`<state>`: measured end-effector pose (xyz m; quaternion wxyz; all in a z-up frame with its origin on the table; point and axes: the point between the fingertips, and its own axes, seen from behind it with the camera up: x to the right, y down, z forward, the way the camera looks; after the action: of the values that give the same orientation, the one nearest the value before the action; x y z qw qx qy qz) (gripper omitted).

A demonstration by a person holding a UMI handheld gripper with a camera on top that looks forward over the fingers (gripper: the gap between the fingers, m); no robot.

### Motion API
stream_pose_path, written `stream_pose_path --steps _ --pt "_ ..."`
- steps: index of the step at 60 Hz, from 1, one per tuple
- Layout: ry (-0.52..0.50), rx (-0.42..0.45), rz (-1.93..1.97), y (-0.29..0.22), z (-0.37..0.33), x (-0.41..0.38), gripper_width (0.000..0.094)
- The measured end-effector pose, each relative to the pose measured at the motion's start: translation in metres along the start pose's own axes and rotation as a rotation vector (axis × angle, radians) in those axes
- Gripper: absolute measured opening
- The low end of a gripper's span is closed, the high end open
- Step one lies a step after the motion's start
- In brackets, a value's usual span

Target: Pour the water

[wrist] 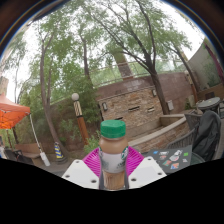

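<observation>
The gripper is closed on a bottle, low in the centre of the frame: both pink pads press its sides. The bottle stands upright, with a green cap and a brownish body. Behind it, mid-frame, is a stone wall with a lamp post to its left, and tall trees above. An orange canopy shows at the left edge.
</observation>
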<state>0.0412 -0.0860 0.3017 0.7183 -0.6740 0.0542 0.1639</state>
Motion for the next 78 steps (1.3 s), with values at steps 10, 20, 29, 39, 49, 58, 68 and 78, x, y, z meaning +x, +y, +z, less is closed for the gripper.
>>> stream_pose_path --steps 10,20,29,39,49,58,68,78 --pt "0.164 -0.12 -0.202 0.101 -0.059 0.119 0.0284" --pt "0.213 -0.222 -0.238 0.193 -0.105 0.179 0.0284" --pt "0.207 -0.208 -0.304 0.207 -0.152 0.19 0.0284" --pt "0.22 -0.232 -0.284 0.2 -0.153 0.202 0.0308" --pt "0.233 -0.397 -0.236 0.212 -0.179 0.21 0.0675" --pt "0.294 -0.449 -0.153 0.196 -0.21 0.204 0.0832" --pt "0.374 -0.487 -0.171 0.159 -0.266 0.178 0.0838" --pt "0.371 -0.545 -0.167 0.125 -0.333 0.096 0.0839"
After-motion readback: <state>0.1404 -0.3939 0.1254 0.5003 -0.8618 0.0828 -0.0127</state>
